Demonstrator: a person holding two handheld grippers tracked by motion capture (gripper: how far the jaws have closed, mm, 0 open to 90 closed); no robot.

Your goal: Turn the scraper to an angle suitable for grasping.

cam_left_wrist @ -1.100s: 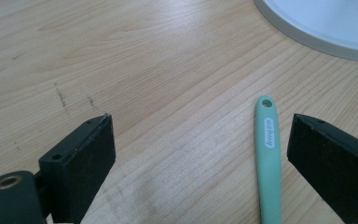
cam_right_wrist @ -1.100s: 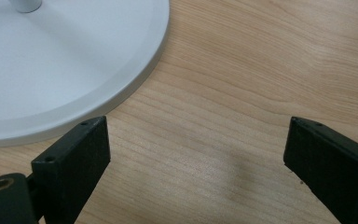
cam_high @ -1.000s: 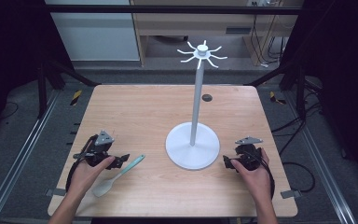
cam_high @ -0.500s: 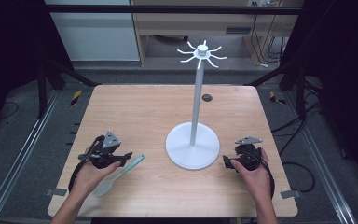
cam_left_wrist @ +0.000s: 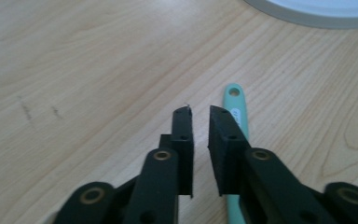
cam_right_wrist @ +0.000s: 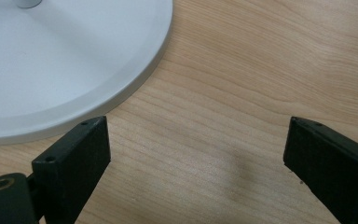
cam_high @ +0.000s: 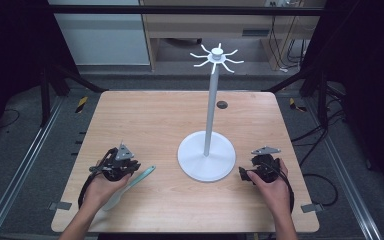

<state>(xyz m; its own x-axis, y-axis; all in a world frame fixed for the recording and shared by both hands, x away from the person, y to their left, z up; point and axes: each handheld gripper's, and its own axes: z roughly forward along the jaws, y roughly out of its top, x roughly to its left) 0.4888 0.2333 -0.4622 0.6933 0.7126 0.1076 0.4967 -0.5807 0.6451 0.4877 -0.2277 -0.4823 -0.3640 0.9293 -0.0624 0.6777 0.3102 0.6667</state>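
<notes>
Overhead, my left claw (cam_high: 132, 167) sits by the desk's (cam_high: 155, 115) near left corner, over the teal spatula (cam_high: 130, 182). My right claw (cam_high: 242, 175) rests near the right edge beside the white stand (cam_high: 206, 160), with dark floor, rails and cables around the pale wood. Along my left claw, the jaws have just been closing and are all but pressed together on nothing, the handle lying just outside one jaw, so I judge I should reopen, straddle the handle and pinch it squarely. Along my right claw, the jaws are spread wide over bare wood by the stand's base.
</notes>
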